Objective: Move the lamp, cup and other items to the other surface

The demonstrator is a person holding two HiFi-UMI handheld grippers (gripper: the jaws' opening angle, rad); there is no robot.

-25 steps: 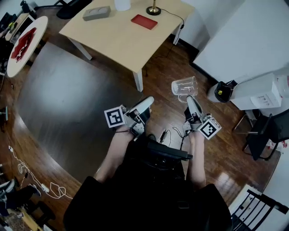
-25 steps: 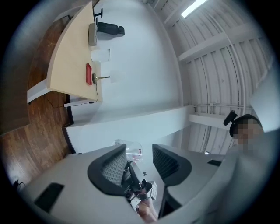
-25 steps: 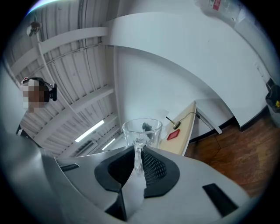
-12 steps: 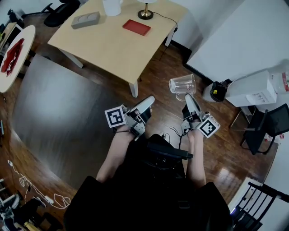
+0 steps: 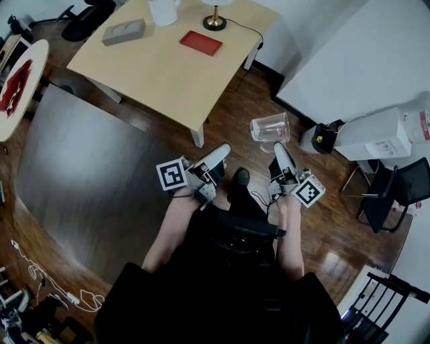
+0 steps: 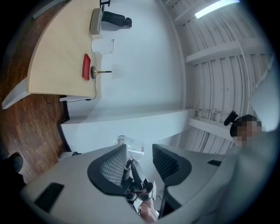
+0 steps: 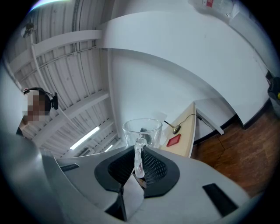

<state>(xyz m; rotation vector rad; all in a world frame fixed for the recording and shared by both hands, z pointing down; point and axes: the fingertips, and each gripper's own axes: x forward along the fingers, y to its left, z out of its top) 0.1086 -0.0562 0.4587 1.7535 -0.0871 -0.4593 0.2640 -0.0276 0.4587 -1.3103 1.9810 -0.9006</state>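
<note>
The right gripper point(image 7: 139, 164) is clamped on the handle of a clear glass mug point(image 7: 142, 130), with both dark pads pressed against the handle and the mug's open mouth tipped away from the camera. In the head view the mug point(image 5: 270, 127) hangs in the air over the wooden floor point(image 5: 228, 107), just off the near corner of the light wooden table point(image 5: 154, 67) and not touching it. The left gripper point(image 6: 138, 164) has its jaws apart with nothing between the pads, and it is held beside the right one, above the floor. On the table stand the brass lamp base point(image 5: 215, 23) with its cord running off the edge, a flat red pad point(image 5: 201, 43) near it, a white jug point(image 5: 163, 10) and a grey box point(image 5: 123, 31). A white counter point(image 5: 349, 60) lies to the right, well apart from the table.
</note>
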